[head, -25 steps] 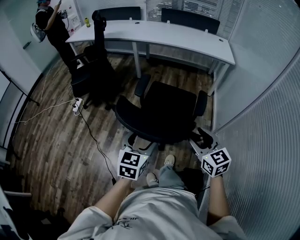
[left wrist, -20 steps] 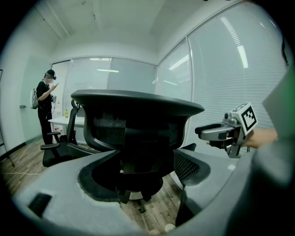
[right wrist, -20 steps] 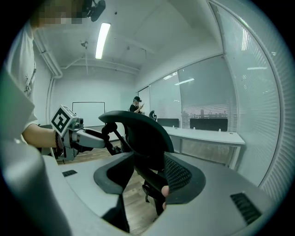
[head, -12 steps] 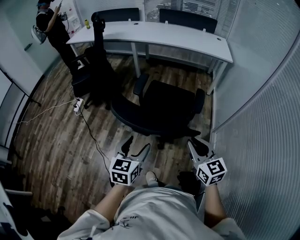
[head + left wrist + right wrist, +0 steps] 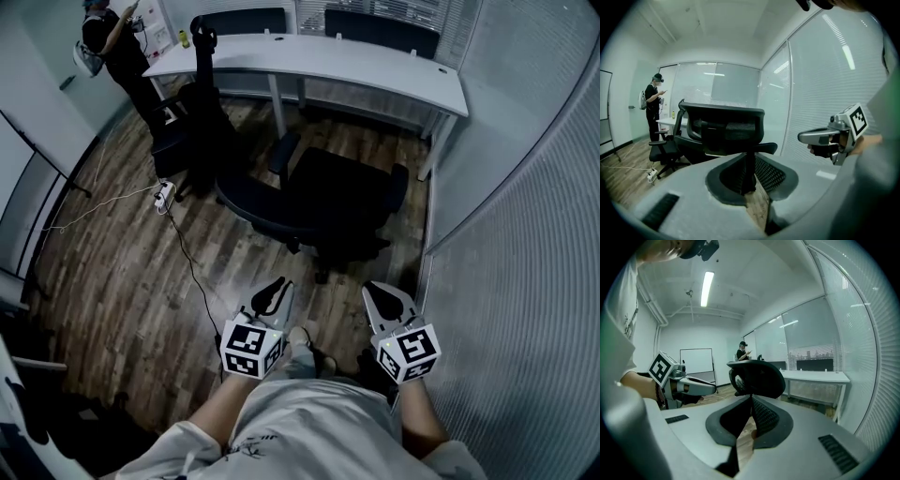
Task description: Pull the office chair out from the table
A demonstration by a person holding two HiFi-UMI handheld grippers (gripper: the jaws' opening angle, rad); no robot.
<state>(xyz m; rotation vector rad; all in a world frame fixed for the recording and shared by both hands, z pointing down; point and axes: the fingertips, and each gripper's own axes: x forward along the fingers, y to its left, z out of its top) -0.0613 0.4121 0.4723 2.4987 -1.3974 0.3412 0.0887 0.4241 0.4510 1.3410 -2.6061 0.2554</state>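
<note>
The black office chair point(image 5: 342, 202) stands on the wood floor, away from the long white table point(image 5: 375, 64), with its back toward me. It fills the middle of the left gripper view point(image 5: 726, 126) and shows in the right gripper view point(image 5: 757, 376). My left gripper point(image 5: 277, 284) and right gripper point(image 5: 380, 291) hang side by side short of the chair, not touching it. The jaws of both have just been closing; their tips now meet with nothing between them. Each gripper also shows in the other's view: the right gripper point(image 5: 808, 137) and the left gripper point(image 5: 708, 389).
A second black chair point(image 5: 192, 131) stands left of the table, and a person point(image 5: 108, 37) stands beyond it. A power strip point(image 5: 164, 194) with a cable lies on the floor. A ribbed glass partition point(image 5: 525, 234) runs along the right. My own shoe point(image 5: 300, 337) is between the grippers.
Both grippers have drawn back from the chair toward me, and their jaws went from wide open to closed. The chair now sits farther from them.
</note>
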